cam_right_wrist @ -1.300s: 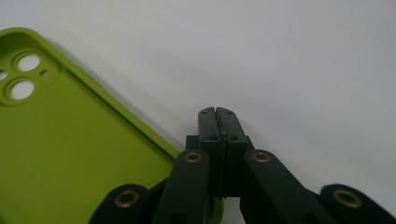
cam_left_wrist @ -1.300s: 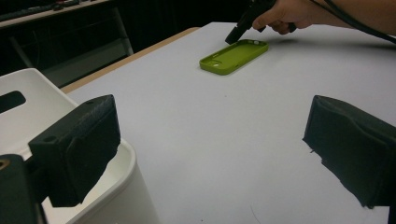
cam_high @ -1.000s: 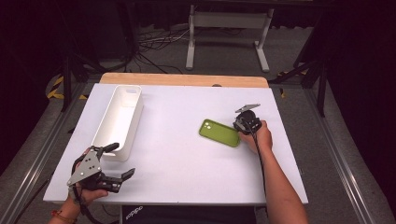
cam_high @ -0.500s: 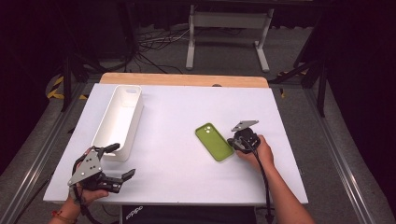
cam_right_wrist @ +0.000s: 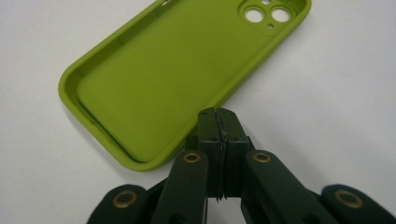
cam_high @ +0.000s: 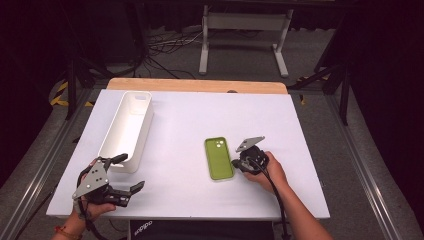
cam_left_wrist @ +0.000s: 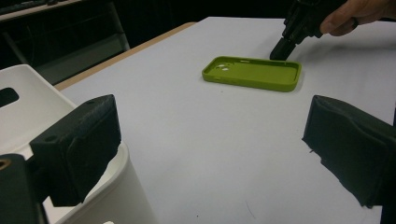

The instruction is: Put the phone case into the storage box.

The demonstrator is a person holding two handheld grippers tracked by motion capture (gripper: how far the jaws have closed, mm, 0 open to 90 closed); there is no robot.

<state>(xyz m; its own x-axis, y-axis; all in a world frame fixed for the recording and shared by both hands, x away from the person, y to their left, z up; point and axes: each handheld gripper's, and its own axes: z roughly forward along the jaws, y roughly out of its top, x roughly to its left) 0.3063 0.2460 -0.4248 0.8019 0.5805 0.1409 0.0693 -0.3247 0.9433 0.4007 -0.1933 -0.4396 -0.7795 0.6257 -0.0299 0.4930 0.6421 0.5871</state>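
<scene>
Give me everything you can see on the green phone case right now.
The green phone case is an empty, matte, rubbery-looking shell lying flat, open side up, on the white table, right of centre. Camera cutouts sit at its far end. The shut right gripper has its closed tips against the case's long right edge.

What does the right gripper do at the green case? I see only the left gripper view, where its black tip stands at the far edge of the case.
Observer: In the right gripper view the right gripper is shut, its jaws pressed together with nothing between them. The tip is at the outside of the long rim of the green case and seems to touch it.
Operator: Good. And how does the white bin lie relative to the case?
Observer: In the high view the white bin lies to the left of the case, apart from it. Both have their long sides running away from the person, with bare table between them.
</scene>
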